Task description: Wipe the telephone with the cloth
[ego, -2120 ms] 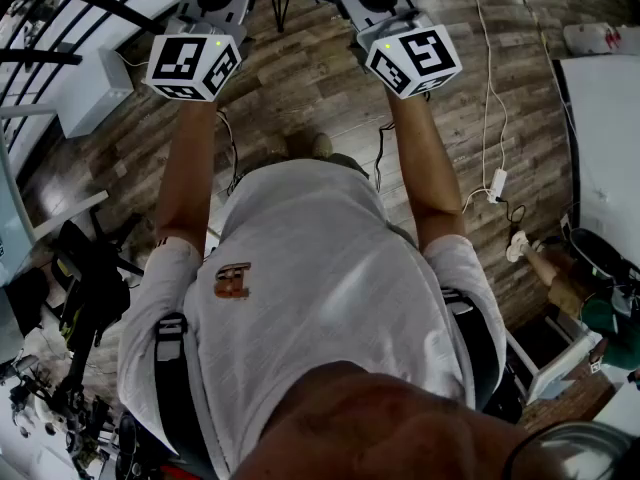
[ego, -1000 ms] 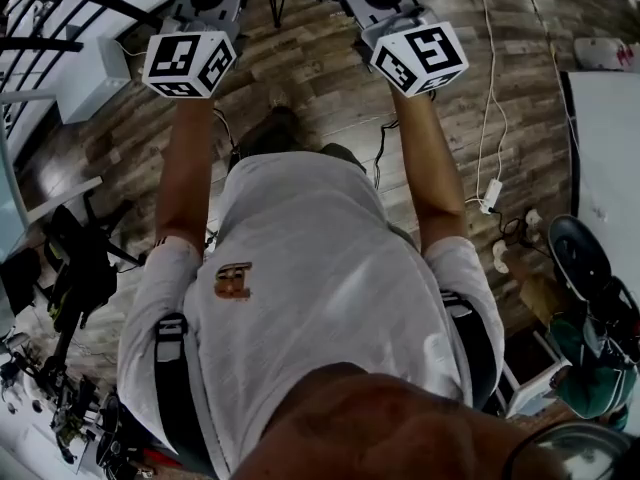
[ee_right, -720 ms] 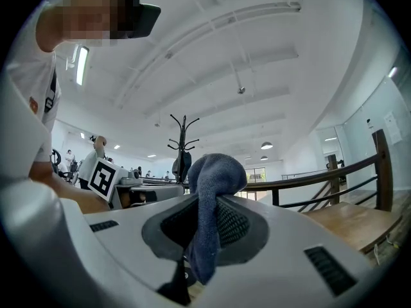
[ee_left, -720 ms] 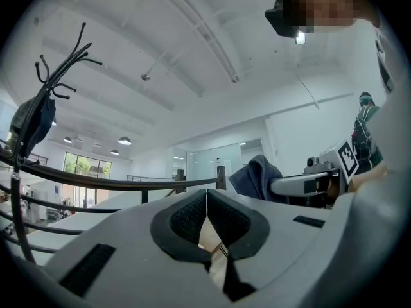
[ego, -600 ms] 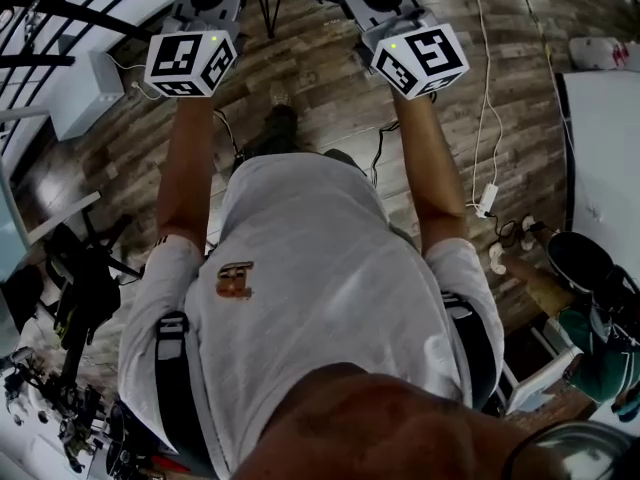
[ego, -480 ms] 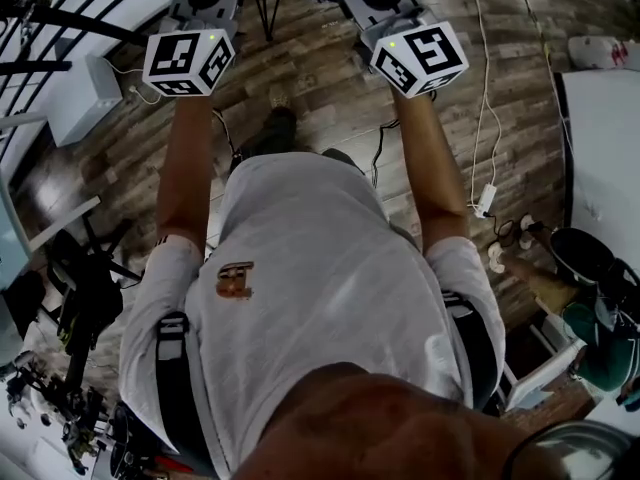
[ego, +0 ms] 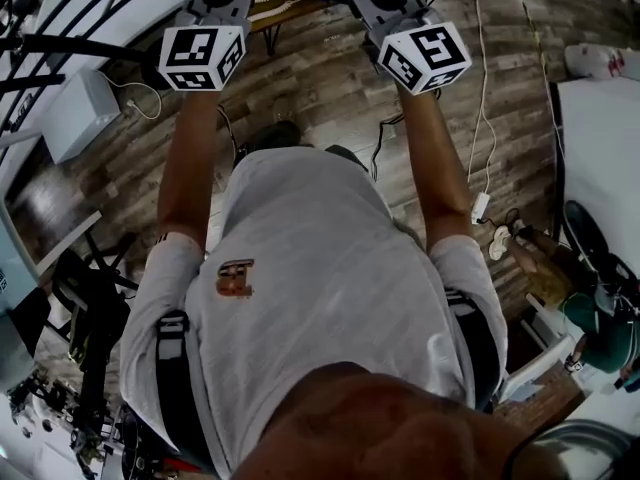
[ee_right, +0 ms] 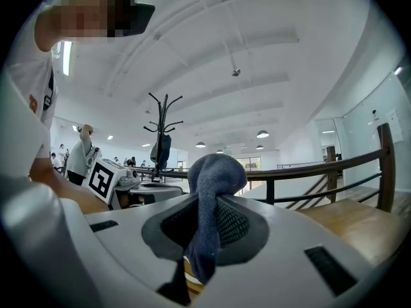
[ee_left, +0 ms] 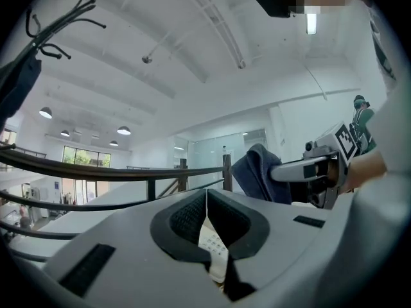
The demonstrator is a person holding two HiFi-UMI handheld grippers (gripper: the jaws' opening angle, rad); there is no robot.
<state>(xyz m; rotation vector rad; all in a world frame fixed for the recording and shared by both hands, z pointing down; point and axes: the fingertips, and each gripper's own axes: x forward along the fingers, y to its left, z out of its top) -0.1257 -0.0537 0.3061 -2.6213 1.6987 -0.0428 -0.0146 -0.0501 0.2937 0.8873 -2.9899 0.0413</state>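
My right claw (ee_right: 205,226) clamps the cloth (ee_right: 215,172): soft, light, limp, bulging at 12 o'clock. A thick fold probably grips best; left claw (ee_left: 207,218) closed, empty.

Seen from above, the operator wears a short-sleeved white shirt (ego: 320,298) with a small red-brown emblem (ego: 232,278) on the chest, and dark harness straps (ego: 172,368) with buckles run down both sides. The left gripper (ee_left: 207,220) and right gripper (ee_right: 205,226) share one build — pale grey shells, black textured pads (ee_left: 186,218) in a dark recess, and a white cube (ego: 202,56) printed with black square markers.
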